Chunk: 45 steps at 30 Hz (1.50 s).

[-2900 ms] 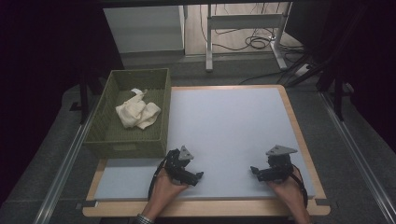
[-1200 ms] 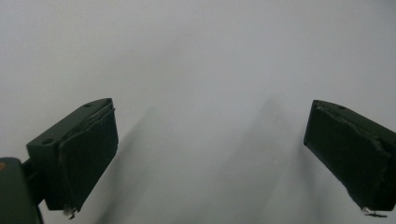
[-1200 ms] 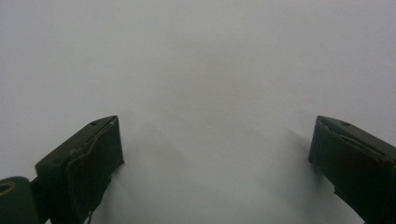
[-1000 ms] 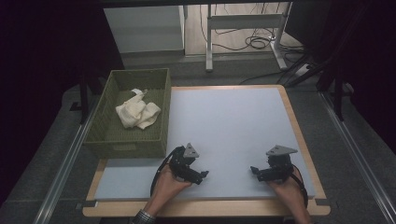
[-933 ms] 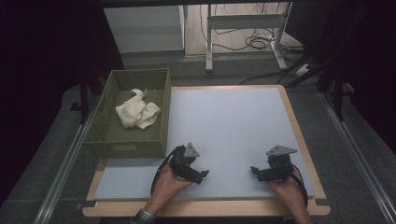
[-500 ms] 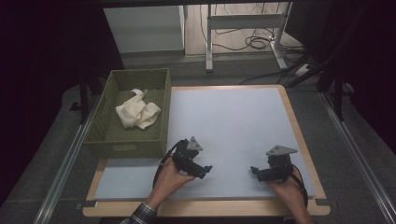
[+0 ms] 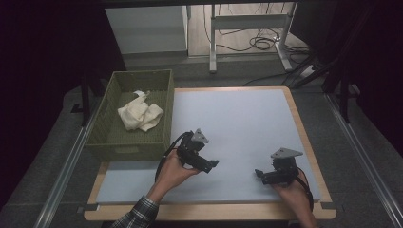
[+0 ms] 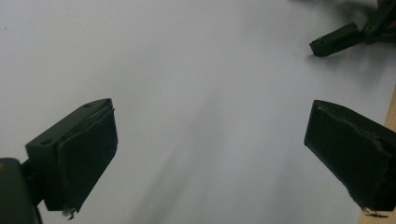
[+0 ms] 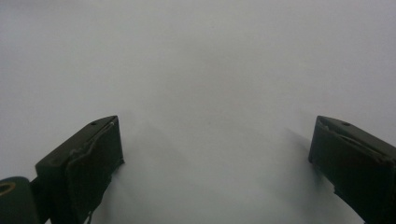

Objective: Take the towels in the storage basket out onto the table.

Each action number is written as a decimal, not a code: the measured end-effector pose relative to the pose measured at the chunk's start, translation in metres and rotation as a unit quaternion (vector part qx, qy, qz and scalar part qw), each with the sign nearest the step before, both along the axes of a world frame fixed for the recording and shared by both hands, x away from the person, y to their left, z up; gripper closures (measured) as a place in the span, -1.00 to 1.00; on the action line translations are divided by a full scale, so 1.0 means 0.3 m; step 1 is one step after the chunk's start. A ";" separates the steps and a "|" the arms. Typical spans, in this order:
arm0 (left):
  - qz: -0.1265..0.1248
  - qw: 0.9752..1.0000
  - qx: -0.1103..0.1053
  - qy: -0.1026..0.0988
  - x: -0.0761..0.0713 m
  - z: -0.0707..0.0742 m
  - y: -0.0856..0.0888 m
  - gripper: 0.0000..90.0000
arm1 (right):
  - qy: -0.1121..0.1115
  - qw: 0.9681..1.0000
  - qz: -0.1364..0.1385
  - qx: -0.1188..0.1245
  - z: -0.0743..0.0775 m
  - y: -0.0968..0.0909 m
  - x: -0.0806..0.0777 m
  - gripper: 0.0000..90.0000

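A crumpled cream cloth (image 7: 140, 115) lies inside a green woven basket (image 7: 110, 139) at the table's left side. My left gripper (image 7: 212, 164) hovers over the pale grey mat (image 7: 237, 118), just right of the basket's near corner, and its jaws stand wide open (image 8: 208, 158) with nothing between them. The right gripper (image 7: 259, 174) rests low near the mat's front right, pointing left, also open (image 9: 215, 163) and empty. In the left gripper view the right gripper's jaws (image 8: 343, 37) appear at the top right.
A wooden table rim (image 7: 309, 142) frames the mat. Behind the table stand a white cabinet (image 7: 147, 28), a metal desk frame (image 7: 247, 23) and cables on the floor (image 7: 266, 42). Metal rails (image 7: 66, 166) run along both sides.
My left gripper has lifted and moved up and to the right, away from the front edge, turning toward the right gripper. The right gripper has stayed in place.
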<state>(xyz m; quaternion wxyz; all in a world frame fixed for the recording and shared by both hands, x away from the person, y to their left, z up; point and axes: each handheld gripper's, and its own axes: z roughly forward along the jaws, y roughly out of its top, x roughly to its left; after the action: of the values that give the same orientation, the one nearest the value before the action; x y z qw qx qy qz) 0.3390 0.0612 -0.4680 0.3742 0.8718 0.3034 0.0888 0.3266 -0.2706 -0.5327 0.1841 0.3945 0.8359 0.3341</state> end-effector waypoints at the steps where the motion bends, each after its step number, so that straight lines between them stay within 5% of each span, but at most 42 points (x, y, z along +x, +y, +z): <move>1: 0.000 1.000 0.001 -0.001 0.004 0.010 0.000 -0.94 | 0.000 1.000 0.000 0.000 0.000 0.000 0.000 -0.94; 18: 0.024 0.999 0.021 -0.003 0.117 0.132 0.063 -0.94 | -0.002 1.000 0.001 0.000 -0.001 0.000 0.001 -0.94; 34: 0.068 0.997 0.038 -0.002 0.227 0.201 0.196 -0.93 | -0.002 1.000 0.001 0.000 -0.001 0.000 0.001 -0.94; 45: 0.123 0.991 0.047 0.005 0.312 0.219 0.348 -0.92 | -0.001 1.000 0.001 0.001 -0.001 0.000 0.001 -0.94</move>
<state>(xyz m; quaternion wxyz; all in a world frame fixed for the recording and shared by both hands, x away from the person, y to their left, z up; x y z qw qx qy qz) 0.4326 0.1657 -0.4024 0.3173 0.8450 0.4058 0.1436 0.3268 -0.2706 -0.5329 0.1845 0.3938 0.8359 0.3350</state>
